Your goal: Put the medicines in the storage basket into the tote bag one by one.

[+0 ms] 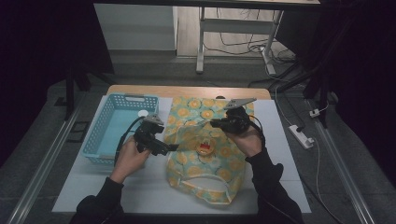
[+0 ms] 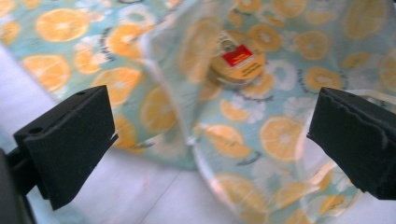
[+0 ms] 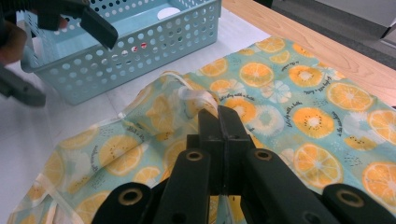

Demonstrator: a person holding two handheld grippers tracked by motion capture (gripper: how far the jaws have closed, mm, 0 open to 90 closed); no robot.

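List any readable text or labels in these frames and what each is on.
Nothing reads cleanly.
Orange-print bag: small script curves around the fruit slices, too small to make out.
Round tin inside the bag: red label with pale marks and print on the rim, blurred.
Blue basket: no markings seen.

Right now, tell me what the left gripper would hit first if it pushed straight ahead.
Probably the raised rim of the orange-print bag, held open by the right gripper. The left gripper has open jaws; beyond the rim sits a small round tin. Depth is unclear.
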